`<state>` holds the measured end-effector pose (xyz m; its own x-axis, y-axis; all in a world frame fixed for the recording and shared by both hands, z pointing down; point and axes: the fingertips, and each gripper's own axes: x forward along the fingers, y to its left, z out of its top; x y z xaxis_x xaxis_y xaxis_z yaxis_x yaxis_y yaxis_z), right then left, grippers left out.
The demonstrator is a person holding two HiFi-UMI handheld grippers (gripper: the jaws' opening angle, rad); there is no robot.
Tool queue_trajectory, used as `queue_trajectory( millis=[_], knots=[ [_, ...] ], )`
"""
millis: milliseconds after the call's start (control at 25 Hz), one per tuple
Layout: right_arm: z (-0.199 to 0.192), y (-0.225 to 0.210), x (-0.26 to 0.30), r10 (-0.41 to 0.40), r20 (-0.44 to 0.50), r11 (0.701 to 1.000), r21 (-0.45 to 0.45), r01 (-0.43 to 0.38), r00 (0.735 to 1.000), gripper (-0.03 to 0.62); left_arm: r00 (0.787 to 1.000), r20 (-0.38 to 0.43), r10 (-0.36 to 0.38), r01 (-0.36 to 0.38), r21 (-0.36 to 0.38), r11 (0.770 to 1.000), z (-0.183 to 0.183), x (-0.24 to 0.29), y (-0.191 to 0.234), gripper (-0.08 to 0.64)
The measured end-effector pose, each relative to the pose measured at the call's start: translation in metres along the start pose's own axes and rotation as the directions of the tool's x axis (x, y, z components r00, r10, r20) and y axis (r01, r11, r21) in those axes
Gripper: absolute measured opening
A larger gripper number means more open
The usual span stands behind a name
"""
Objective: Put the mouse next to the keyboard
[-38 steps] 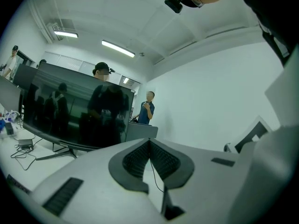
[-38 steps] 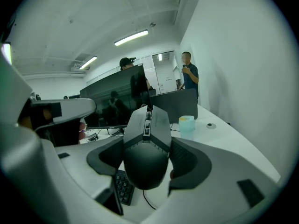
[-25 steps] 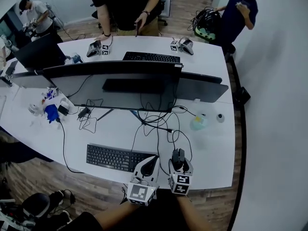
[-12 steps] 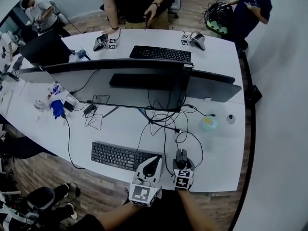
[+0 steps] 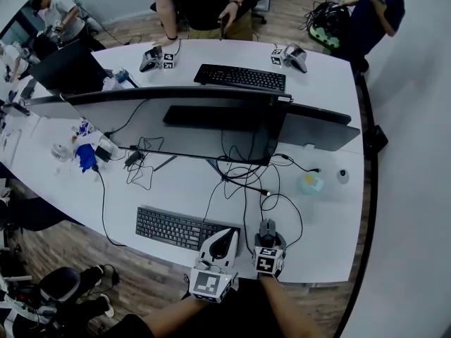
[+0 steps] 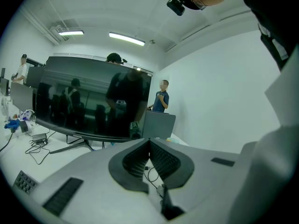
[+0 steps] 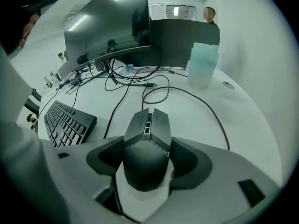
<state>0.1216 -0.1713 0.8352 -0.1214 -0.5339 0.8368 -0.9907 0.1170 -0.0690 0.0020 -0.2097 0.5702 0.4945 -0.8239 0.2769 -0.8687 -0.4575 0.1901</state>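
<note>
— What's changed in the last second?
— Not much. The view has swung a little, so the desk sits further right in the picture, and the right gripper has kept its clamp on the mouse at the near edge.
— Take it from the left.
— The black keyboard (image 5: 184, 228) lies flat near the front of the white table (image 5: 320, 248). Its right end runs under the tip of the left gripper (image 5: 225, 234).
— Is that one open?
— No. In the left gripper view its ribbed pads are pressed together at the tip with nothing between them, and it points up towards the big monitor (image 5: 190, 122).
— And the right side?
— The right gripper (image 5: 267, 239) is just beside the left one. Its jaws are spread wide enough to pinch the rear sides of the dark mouse (image 7: 148, 134), and the buttons stick out in front.
— Where is the mouse?
— Just right of the keyboard, with a gap. I can't tell whether it's touching the table.
— Further right?
— Its cable (image 5: 294, 215) loops away, and a pale blue container (image 5: 310, 183) stands well beyond.
</note>
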Motion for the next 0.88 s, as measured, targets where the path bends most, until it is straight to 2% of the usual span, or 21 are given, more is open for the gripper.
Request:
queue_trajectory(
  millis=[160, 480, 720, 880],
  knots=[
    [-0.002, 0.002, 0.001, 0.001, -0.002, 1.0, 0.004, -0.001, 1.0, 0.307, 1.0, 0.001, -0.011, 0.011, -0.003, 1.0, 0.0, -0.003, 0.003, 0.012],
    [0.012, -0.002, -0.018, -0.006, 0.052, 0.999, 0.037, 0.004, 0.999, 0.307, 0.999, 0.018, -0.036, 0.036, -0.009, 0.999, 0.004, -0.009, 0.007, 0.012],
    [0.038, 0.003, -0.059, -0.013, 0.138, 0.997, 0.075, 0.003, 0.99, 0.307, 0.997, 0.049, -0.06, 0.061, -0.018, 0.998, 0.013, -0.023, 0.01, 0.012],
    [0.058, 0.011, -0.095, -0.01, 0.226, 0.997, 0.079, -0.008, 0.974, 0.305, 0.993, 0.07, -0.096, 0.098, -0.029, 0.995, 0.019, -0.039, 0.008, 0.012]
  ],
)
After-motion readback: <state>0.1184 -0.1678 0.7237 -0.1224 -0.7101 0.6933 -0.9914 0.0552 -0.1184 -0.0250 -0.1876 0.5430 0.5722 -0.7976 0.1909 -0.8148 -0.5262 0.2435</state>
